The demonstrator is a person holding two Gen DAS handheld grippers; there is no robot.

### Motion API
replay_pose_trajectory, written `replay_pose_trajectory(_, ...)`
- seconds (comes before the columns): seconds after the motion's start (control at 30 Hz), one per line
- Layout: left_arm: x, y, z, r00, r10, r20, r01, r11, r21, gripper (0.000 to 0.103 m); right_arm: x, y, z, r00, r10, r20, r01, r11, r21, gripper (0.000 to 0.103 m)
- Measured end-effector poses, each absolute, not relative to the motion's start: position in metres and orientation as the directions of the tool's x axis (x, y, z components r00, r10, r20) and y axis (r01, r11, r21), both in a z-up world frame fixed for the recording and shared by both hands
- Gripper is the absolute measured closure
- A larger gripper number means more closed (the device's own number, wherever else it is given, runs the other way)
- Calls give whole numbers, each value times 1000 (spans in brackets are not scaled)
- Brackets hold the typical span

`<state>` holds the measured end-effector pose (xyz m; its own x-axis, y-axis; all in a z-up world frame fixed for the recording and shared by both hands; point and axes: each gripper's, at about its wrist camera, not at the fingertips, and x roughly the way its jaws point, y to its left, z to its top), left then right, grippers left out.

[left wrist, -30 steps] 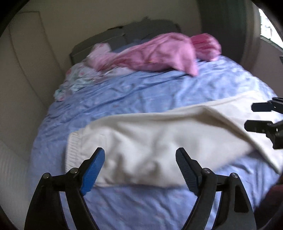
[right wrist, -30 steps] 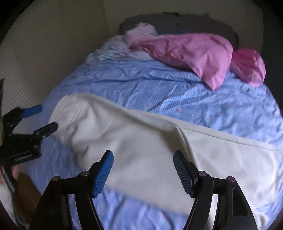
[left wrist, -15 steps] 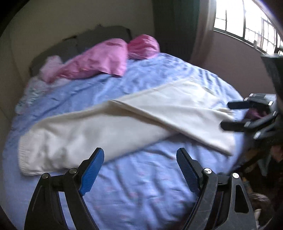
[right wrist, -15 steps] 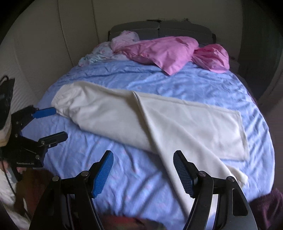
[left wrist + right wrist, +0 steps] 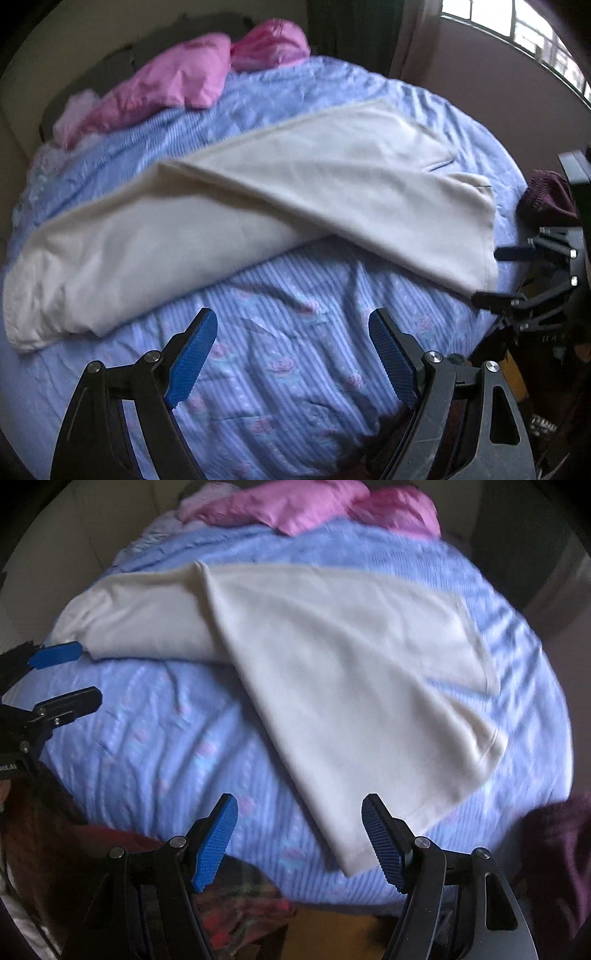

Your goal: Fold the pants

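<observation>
While the left wrist view looks down over a bed with a blue striped floral bedsheet (image 5: 295, 369), the left gripper (image 5: 291, 354) fills the bottom of frame, jaws wide apart, nothing between the blue pads, only sheet below. The cream pants (image 5: 258, 206) lie across the middle of frame, running from the lower left edge up to the right, one leg folded diagonally over the other. Their hem end sits at mid right, near the bed's edge. The right gripper (image 5: 496, 275) enters from the right edge, one finger just beside the lower hem corner; contact is unclear. Pink bedding (image 5: 184, 85) is bunched at upper left, well apart from the pants. A dark maroon cloth (image 5: 546, 195) sits at the right edge, a window (image 5: 517, 29) in the upper right corner.

In the right wrist view the right gripper (image 5: 299, 830) sits at bottom centre, jaws wide, empty. The pants (image 5: 332, 657) span the middle of frame, with the top leg running down to a hem corner just above and between the pads, not touching them. The left gripper (image 5: 70, 675) comes in from the left edge at mid height, jaws apart, upper blue pad just beside the pants' left end. Pink bedding (image 5: 295, 506) lies along the top edge. The bedsheet (image 5: 166, 746) fills the rest, image somewhat blurred.
</observation>
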<state>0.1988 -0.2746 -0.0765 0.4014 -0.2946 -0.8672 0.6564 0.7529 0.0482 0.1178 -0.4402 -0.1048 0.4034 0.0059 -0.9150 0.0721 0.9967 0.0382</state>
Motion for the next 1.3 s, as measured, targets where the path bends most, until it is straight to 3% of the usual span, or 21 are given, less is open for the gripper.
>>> replay_pose_trajectory(0.17, 211, -280, -94, 367, -267, -891, 617, 786, 19, 19, 120, -448, -139, 331, 30, -943, 105, 992, 69, 32)
replay_pose_trajectory(0.33, 218, -284, -103, 341, -267, -901, 603, 798, -8, 19, 132, -447, -164, 264, -47, -963, 125, 992, -14, 33)
replay_pose_trajectory(0.43, 222, -286, -106, 323, -286, -902, 616, 787, -29, 19, 138, -450, -174, 258, -108, -960, 150, 986, -70, 39)
replay_pose_trajectory(0.53, 233, -287, -108, 267, -348, -899, 610, 783, -122, 19, 136, -457, -178, 258, -119, -959, 195, 978, -69, 54)
replay_pose_trajectory(0.6, 241, -290, -109, 252, -372, -894, 592, 790, -162, 19, 132, -461, -175, 278, -127, -952, 219, 974, -66, 73)
replay_pose_trajectory(0.7, 258, -298, -115, 205, -432, -878, 569, 783, -252, 19, 125, -468, -167, 319, -82, -944, 246, 969, -1, 87)
replay_pose_trajectory(0.87, 290, -310, -125, 153, -504, -850, 484, 788, -381, 20, 112, -475, -153, 369, -72, -927, 282, 959, 38, 89)
replay_pose_trajectory(1.13, 308, -342, -142, 142, -480, -866, 472, 801, -367, 22, 101, -488, -135, 414, -73, -907, 314, 947, 68, 92)
replay_pose_trajectory(1.17, 308, -344, -144, 138, -482, -865, 473, 799, -370, 26, 100, -490, -135, 418, -67, -906, 320, 944, 78, 92)
replay_pose_trajectory(1.23, 310, -348, -149, 130, -480, -868, 466, 802, -374, 51, 95, -498, -136, 430, -58, -901, 332, 938, 98, 92)
replay_pose_trajectory(1.27, 311, -349, -151, 118, -486, -866, 460, 800, -386, 73, 92, -498, -134, 437, -64, -897, 338, 936, 98, 94)
replay_pose_trajectory(1.3, 312, -349, -151, 107, -499, -860, 457, 793, -403, 82, 89, -501, -131, 445, -73, -893, 345, 934, 96, 94)
